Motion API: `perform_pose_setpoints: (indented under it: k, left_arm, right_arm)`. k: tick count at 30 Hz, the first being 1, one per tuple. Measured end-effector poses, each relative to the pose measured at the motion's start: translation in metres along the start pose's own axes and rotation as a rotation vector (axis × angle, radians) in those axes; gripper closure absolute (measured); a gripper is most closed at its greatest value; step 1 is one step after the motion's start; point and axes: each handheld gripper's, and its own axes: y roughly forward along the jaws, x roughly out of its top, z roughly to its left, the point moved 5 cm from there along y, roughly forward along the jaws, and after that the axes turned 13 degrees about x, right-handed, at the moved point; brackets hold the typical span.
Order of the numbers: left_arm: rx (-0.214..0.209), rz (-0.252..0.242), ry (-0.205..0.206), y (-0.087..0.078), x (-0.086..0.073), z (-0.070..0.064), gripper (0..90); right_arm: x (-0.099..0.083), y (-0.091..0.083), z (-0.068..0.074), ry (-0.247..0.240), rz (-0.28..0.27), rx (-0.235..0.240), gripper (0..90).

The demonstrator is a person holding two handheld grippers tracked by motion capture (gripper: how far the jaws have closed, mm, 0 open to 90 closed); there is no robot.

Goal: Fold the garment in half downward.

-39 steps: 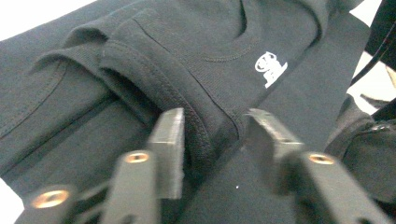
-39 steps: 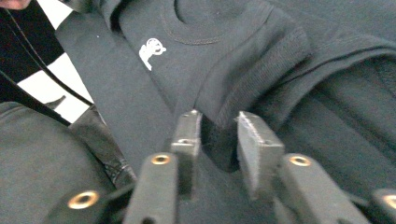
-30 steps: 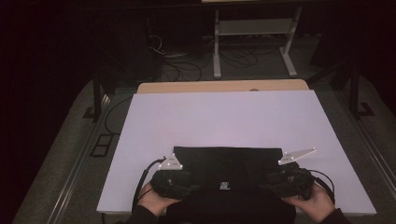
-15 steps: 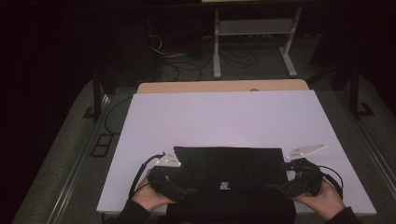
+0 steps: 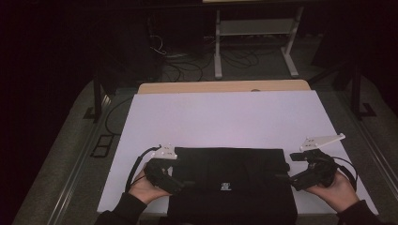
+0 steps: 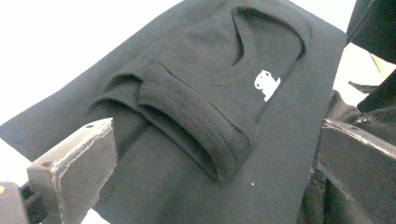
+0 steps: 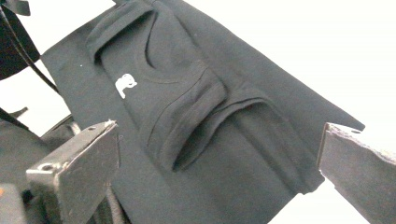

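Note:
A black folded garment with a small white logo lies at the near edge of the white tabletop. My left gripper is at the garment's left edge, open, its jaws wide apart over the cloth. My right gripper is at the garment's right edge, also open. In the left gripper view the garment shows a folded sleeve and collar between the jaws of the left gripper. The right gripper view shows the garment and its logo beyond the right gripper. Neither holds cloth.
A wooden strip borders the table's far edge. Beyond it on the dark floor stand a white metal frame and loose cables. A dark stand is at the right. The garment's near part reaches past the table's front edge.
Both hands have slid outward, from over the garment to its left and right edges. The garment stays where it was.

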Motion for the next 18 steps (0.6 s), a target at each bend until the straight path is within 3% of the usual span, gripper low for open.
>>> perform_pose_setpoints:
  k: [9, 18]
  left_arm:
    - [0.021, -0.022, 0.010, -0.007, 0.008, 0.012, 0.0]
    - [0.033, -0.024, -0.011, -0.008, 0.009, 0.026, 0.0]
  right_arm:
    - [0.008, -0.003, -0.011, 0.004, 0.002, -0.005, 0.0]
    - [0.015, -0.005, -0.022, 0.006, -0.001, -0.008, 0.0]
